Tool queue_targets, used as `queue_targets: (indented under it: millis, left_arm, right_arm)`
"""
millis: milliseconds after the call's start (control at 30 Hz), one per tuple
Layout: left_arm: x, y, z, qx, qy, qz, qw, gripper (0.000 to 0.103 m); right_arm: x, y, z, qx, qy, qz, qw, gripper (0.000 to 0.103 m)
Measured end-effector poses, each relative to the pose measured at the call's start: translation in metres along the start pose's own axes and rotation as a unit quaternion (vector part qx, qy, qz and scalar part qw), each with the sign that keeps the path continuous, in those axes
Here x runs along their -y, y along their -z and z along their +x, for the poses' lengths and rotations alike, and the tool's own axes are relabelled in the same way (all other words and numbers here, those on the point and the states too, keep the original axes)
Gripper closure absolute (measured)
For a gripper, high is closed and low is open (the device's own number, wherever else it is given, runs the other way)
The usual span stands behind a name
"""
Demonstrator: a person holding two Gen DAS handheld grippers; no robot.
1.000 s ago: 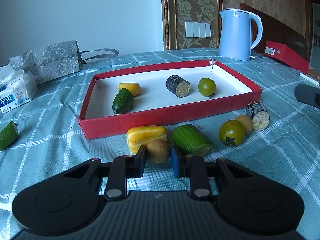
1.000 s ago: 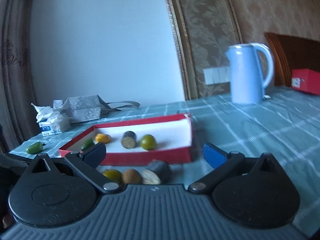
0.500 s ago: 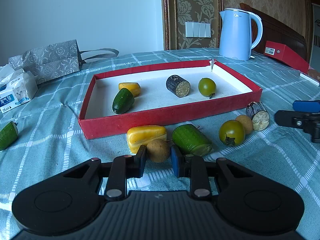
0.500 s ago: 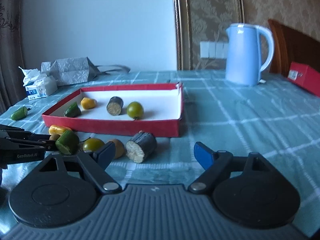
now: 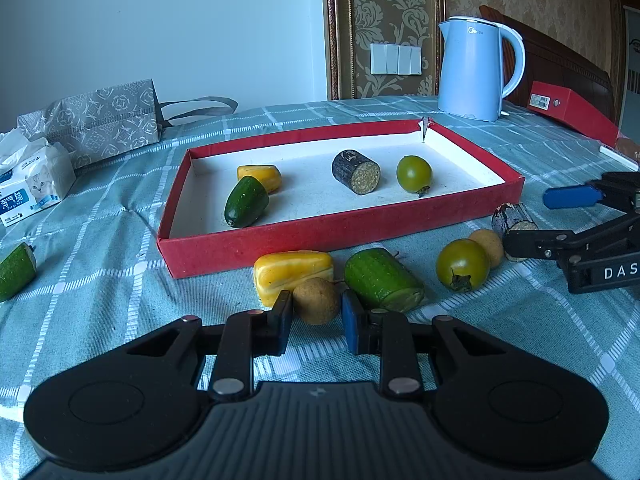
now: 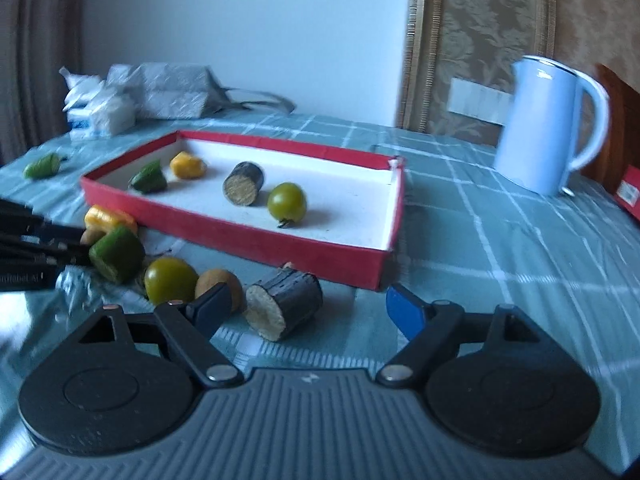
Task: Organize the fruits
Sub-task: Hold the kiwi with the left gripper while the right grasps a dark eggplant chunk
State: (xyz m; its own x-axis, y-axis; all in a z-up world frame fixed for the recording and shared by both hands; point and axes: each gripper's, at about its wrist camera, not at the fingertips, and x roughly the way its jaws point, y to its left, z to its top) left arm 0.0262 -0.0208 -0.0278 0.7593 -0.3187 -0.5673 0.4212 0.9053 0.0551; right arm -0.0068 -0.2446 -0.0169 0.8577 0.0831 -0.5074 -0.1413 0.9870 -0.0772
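The left tongs (image 5: 316,316) pinch the small brown fruit (image 5: 316,300) on the worktop (image 5: 120,280) before the tray (image 5: 340,228), while the right tongs (image 6: 304,312), spread, straddle the log piece (image 6: 284,304), likely light, stiff, rough-barked, best gripped across its round sides.

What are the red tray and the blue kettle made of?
The red tray looks like cardboard: matte red outside, white inside, with a torn corner showing paper.
The blue kettle looks like smooth plastic with a soft shine, though it could be painted metal.
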Motion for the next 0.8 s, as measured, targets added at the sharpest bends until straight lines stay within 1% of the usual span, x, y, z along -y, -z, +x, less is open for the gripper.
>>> queue_targets:
  millis: [33, 67, 100, 167, 233, 267, 300, 333, 500, 600, 700, 800]
  left_arm:
    - [0.0, 0.0, 0.0, 0.0, 0.0, 0.0, 1.0, 0.078]
    - [0.0, 0.0, 0.0, 0.0, 0.0, 0.0, 1.0, 0.078]
    - [0.0, 0.0, 0.0, 0.0, 0.0, 0.0, 1.0, 0.078]
    - [0.0, 0.0, 0.0, 0.0, 0.0, 0.0, 1.0, 0.078]
    - [0.0, 0.0, 0.0, 0.0, 0.0, 0.0, 1.0, 0.078]
    - [0.0, 0.0, 0.0, 0.0, 0.0, 0.0, 1.0, 0.078]
    - [0.0, 0.0, 0.0, 0.0, 0.0, 0.0, 1.0, 0.078]
    - [0.0, 0.0, 0.0, 0.0, 0.0, 0.0, 1.0, 0.078]
    - [0.001, 0.0, 0.0, 0.0, 0.0, 0.0, 1.0, 0.078]
    - [0.001, 0.0, 0.0, 0.0, 0.0, 0.0, 1.0, 0.078]
    - [0.001, 0.0, 0.0, 0.0, 0.0, 0.0, 1.0, 0.078]
    - [0.0, 0.0, 0.0, 0.0, 0.0, -0.001, 1.0, 0.078]
  right_arm:
    - [0.0, 0.0, 0.0, 0.007, -0.009, -0.011, 1.0, 0.02]
    - [-0.001, -0.001, 0.001, 0.01, -0.02, -0.022, 1.0, 0.024]
    - [-0.001, -0.002, 0.002, 0.01, -0.029, -0.032, 0.999, 0.033]
    - [-0.003, -0.004, 0.003, 0.012, -0.039, -0.05, 0.998, 0.041]
    - [-0.006, -0.004, 0.003, 0.009, -0.044, -0.065, 0.997, 0.043]
    - [-0.008, -0.004, 0.005, 0.003, -0.044, -0.07, 0.997, 0.053]
    - [-0.009, -0.003, 0.009, -0.011, -0.041, -0.078, 0.996, 0.058]
    - [-0.011, -0.002, 0.01, -0.018, -0.037, -0.083, 0.996, 0.058]
    - [-0.019, 0.0, 0.006, -0.017, -0.017, -0.081, 0.996, 0.058]
    - [-0.016, 0.001, 0.003, -0.02, -0.011, -0.049, 0.999, 0.058]
    - [-0.009, 0.002, 0.002, -0.023, 0.003, 0.02, 1.0, 0.058]
    - [0.003, 0.005, 0.003, -0.023, 0.025, 0.107, 0.994, 0.058]
